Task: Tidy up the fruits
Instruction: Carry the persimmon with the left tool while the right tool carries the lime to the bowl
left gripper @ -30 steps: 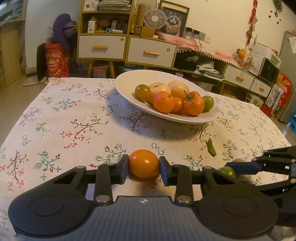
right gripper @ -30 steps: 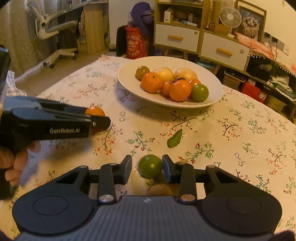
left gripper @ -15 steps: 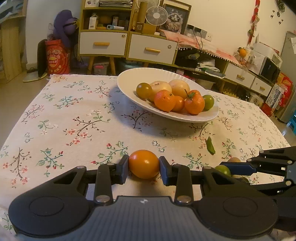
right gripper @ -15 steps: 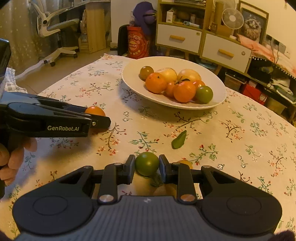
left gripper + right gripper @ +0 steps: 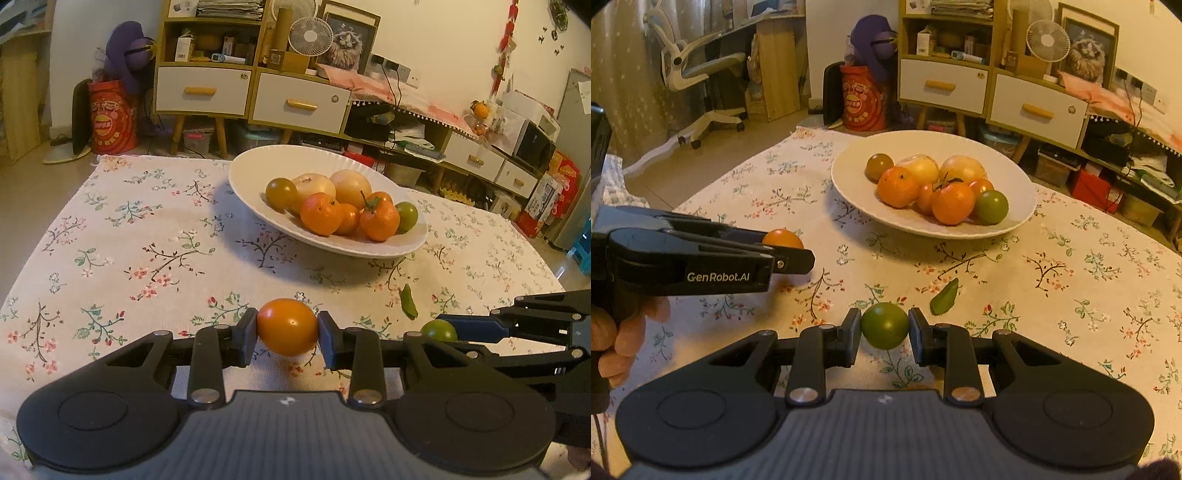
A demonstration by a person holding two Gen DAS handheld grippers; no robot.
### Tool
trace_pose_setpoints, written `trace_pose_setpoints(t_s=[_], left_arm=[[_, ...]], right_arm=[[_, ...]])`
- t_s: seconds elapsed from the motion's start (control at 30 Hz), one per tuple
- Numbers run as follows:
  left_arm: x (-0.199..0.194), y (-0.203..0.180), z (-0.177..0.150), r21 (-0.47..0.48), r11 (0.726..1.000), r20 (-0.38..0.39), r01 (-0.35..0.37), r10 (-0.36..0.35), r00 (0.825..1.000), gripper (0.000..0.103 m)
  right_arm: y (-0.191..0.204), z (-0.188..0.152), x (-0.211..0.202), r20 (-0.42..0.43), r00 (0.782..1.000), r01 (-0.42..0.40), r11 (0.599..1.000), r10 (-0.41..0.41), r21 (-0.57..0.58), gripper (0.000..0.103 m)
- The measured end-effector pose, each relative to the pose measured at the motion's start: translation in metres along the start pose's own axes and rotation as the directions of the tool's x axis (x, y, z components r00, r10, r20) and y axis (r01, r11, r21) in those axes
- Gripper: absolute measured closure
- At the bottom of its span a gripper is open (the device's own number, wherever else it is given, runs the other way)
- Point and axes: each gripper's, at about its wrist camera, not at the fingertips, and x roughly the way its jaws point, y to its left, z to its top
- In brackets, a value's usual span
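Fruits (image 5: 884, 325) beside "GenRobot.AI" gripper (image 5: 798, 254) (left)

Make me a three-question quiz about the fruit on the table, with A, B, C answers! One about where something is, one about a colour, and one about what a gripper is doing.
1. Where does the loose green leaf lie?
A. in the plate
B. on the tablecloth
C. on the floor

2. What colour is the fruit in the right gripper?
A. green
B. purple
C. white

3. What is the left gripper doing?
A. standing wide open over nothing
B. resting inside the plate
C. clamping an orange fruit

Answers:
1 B: the leaf sits on the flowered tablecloth, in front of the white plate.
2 A: the green fruit is squeezed between the pads.
3 C: both pads press the orange fruit.
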Motion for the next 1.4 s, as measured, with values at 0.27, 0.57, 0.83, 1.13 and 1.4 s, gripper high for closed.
trace_pose_setpoints(t_s=[0.27, 0.57, 0.83, 1.13, 1.4], left_arm=[[-0.005, 0.001, 0.011, -0.025, 1.0, 0.014, 0.011, -0.011, 1.0, 0.084], [-0.008, 0.001, 0.027, -0.058, 0.998, 0.023, 0.021, -0.02, 1.0, 0.084], [-0.006, 0.002, 0.04, -0.088, 0.996, 0.043, 0.032, -0.029, 0.999, 0.085], [0.005, -0.01, 0.053, -0.06, 0.998, 0.047, 0.033, -0.03, 0.998, 0.084], [0.026, -0.01, 0.077, -0.025, 1.0, 0.062, 0.009, -0.007, 0.998, 0.084]], right_arm=[[-0.005, 0.011, -0.004, 0.031, 1.0, -0.001, 1.0, 0.001, 0.027, 0.078], [-0.016, 0.025, -0.008, 0.071, 0.997, 0.005, 0.997, -0.011, 0.072, 0.078], [-0.033, 0.038, -0.011, 0.106, 0.994, 0.012, 0.992, -0.026, 0.129, 0.078], [-0.059, 0.046, -0.008, 0.119, 0.993, 0.001, 0.974, -0.028, 0.225, 0.078], [-0.081, 0.059, 0.009, 0.118, 0.992, 0.011, 0.968, -0.042, 0.25, 0.078]])
